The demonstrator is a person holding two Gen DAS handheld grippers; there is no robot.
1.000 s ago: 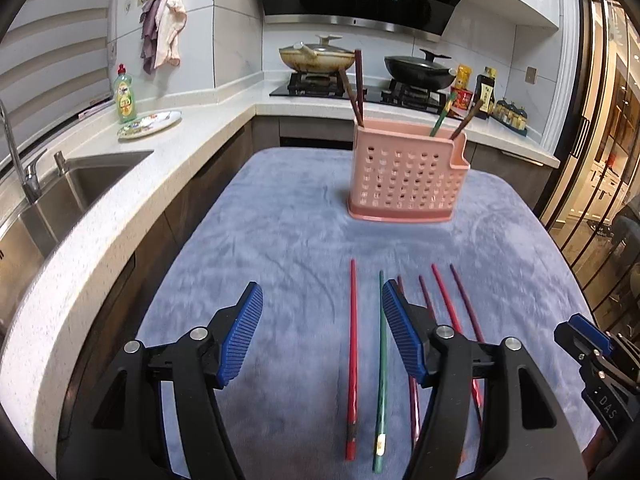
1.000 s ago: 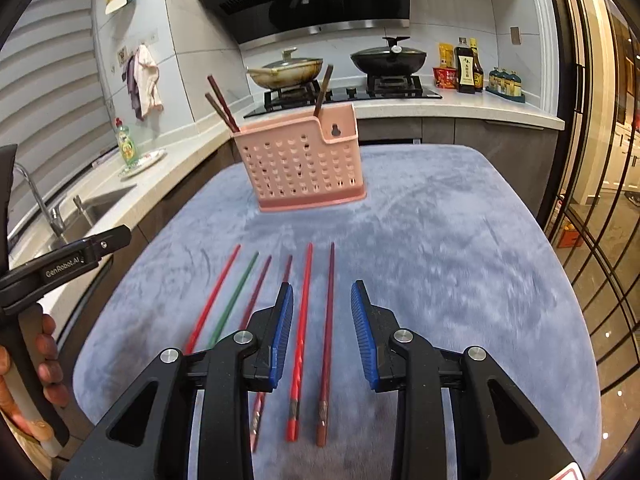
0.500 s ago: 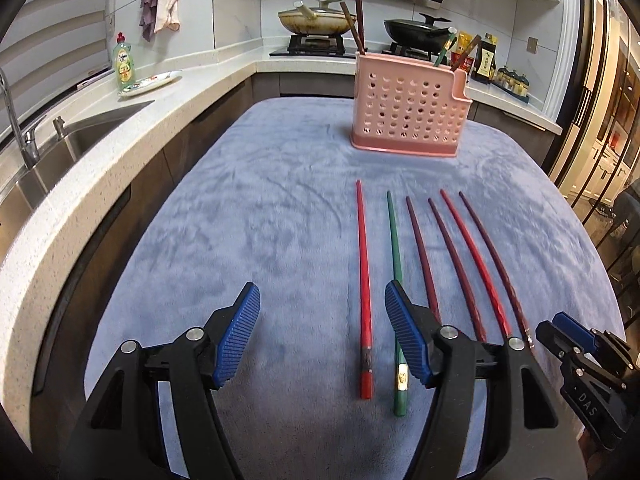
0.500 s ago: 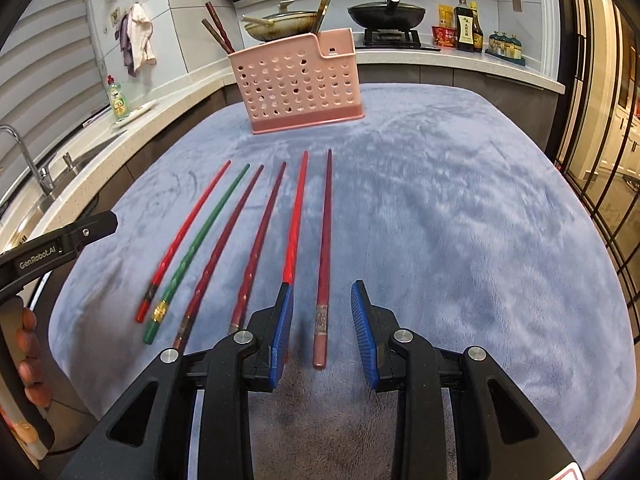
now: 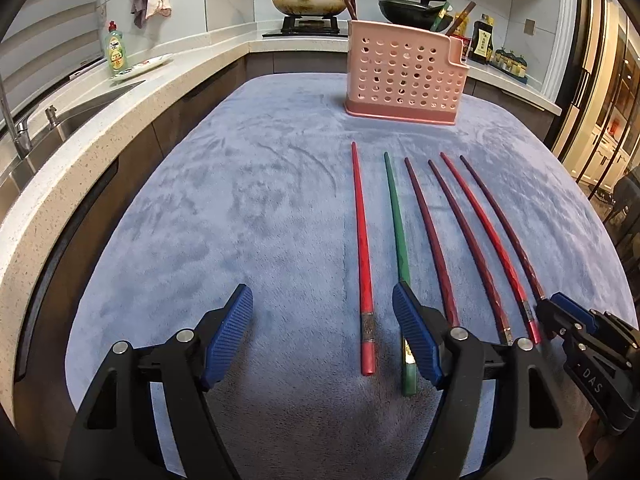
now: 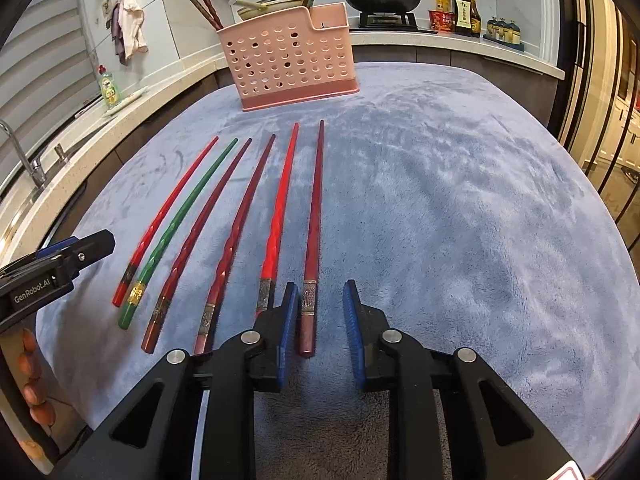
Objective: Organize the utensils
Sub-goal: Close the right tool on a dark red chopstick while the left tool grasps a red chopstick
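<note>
Two sets of jaws are low over the tabletop. Right gripper is closing around the dark red chopstick, not pinching yet; it could roll away. Left gripper is opening around the red chopstick, and its jaw may bump the green chopstick before the basket

Even indoor light; sharp focus; strong fisheye bending, dark vignette at corners; soft shadows
</note>
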